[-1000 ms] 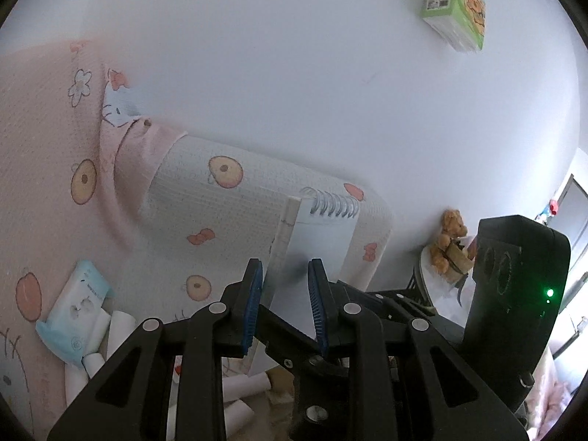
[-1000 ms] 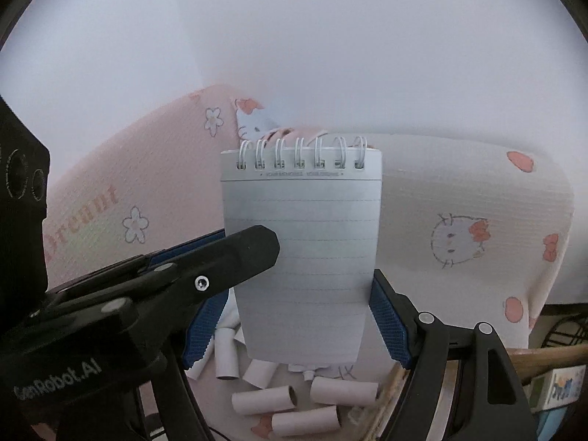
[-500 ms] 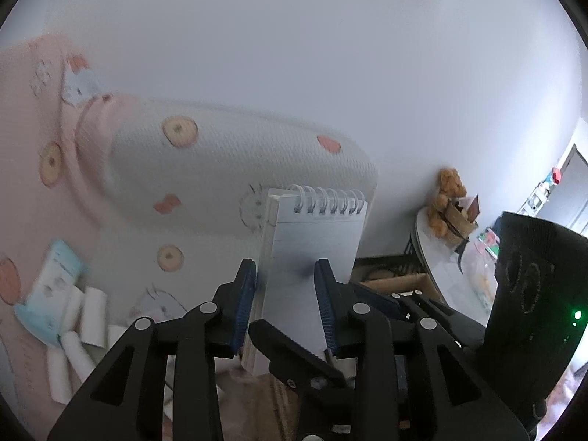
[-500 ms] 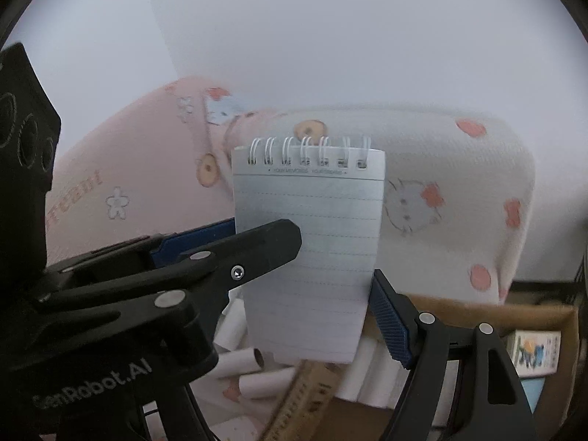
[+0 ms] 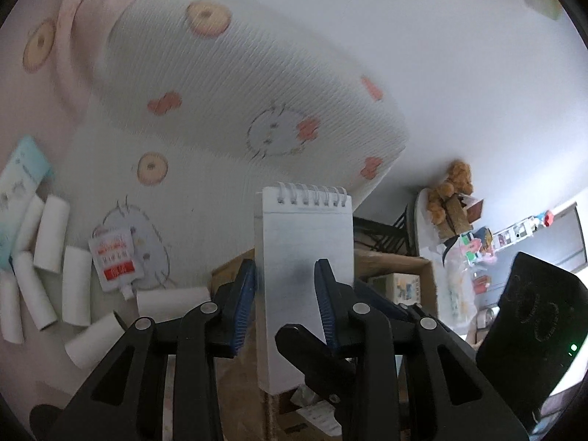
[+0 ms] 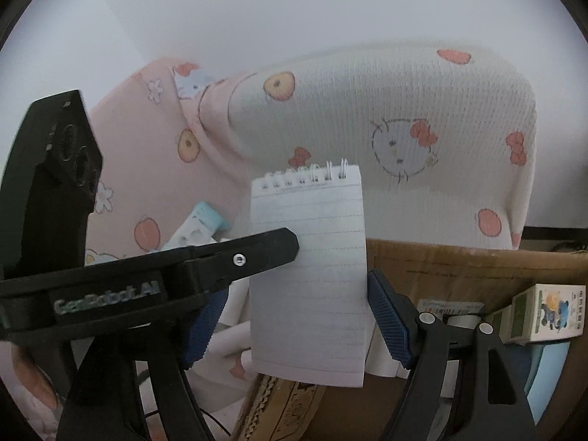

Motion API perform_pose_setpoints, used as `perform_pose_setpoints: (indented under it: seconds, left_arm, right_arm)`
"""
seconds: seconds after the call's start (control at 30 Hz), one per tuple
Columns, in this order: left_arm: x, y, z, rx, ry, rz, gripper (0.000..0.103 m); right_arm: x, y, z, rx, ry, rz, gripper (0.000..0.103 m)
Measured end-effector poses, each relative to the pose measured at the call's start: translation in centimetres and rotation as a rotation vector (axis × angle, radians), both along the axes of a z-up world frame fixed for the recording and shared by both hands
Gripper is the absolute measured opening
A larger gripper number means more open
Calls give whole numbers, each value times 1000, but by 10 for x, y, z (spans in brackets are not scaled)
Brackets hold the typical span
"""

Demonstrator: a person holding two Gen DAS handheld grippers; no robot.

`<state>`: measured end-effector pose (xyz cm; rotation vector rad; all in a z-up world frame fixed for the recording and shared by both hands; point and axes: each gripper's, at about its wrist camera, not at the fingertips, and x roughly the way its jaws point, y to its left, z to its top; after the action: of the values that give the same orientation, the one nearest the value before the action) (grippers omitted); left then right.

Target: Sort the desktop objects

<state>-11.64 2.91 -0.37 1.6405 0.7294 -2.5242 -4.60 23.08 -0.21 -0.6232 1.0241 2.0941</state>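
Note:
A white spiral notepad (image 5: 305, 235) (image 6: 308, 294) hangs upright over an open cardboard box (image 6: 459, 268) (image 5: 397, 261). My right gripper (image 6: 301, 312) is shut on it by its two side edges: the right pad (image 6: 386, 316) touches the page edge, while the left pad's tip is hidden. My left gripper (image 5: 286, 294) straddles the pad front to back. Its jaws stand slightly apart from the paper, and one finger (image 6: 257, 253) crosses the page. The right gripper's black housing (image 5: 529, 334) shows at the lower right.
Several paper tubes (image 5: 77, 290), a red-and-white sachet (image 5: 115, 257) and a blue tissue pack (image 5: 22, 172) lie on the patterned bedding. A white pillow (image 6: 386, 128) rises behind. Inside the box sits a green-and-white carton (image 6: 544, 312). A teddy bear (image 5: 452, 183) sits on a side table.
Both grippers sank together with the notepad, bringing the cardboard box into view beneath. The left jaws widened a little. The notepad tilted slightly in the right gripper.

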Motion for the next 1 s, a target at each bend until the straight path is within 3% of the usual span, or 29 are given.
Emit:
perform_pose_setpoints:
  seconds: [0.33,0.67,0.77,1.0]
  left_arm:
    - [-1,-11,-20,62,-51,0,35]
    - [-3,-3,-21,35,-51,-38,35]
    - [-3,-4,-24,62,-54,-38,34]
    - [-3,6,-21,19,-45,-53,33]
  right_arm:
    - [-19,0,-16,-19,-112,0,76]
    - [-22,1,-27,-44,-169,-15,76]
    - [-21,2,-31,-48,-152,-24,76]
    - [-16,0,-29,-22,-141,-20,75]
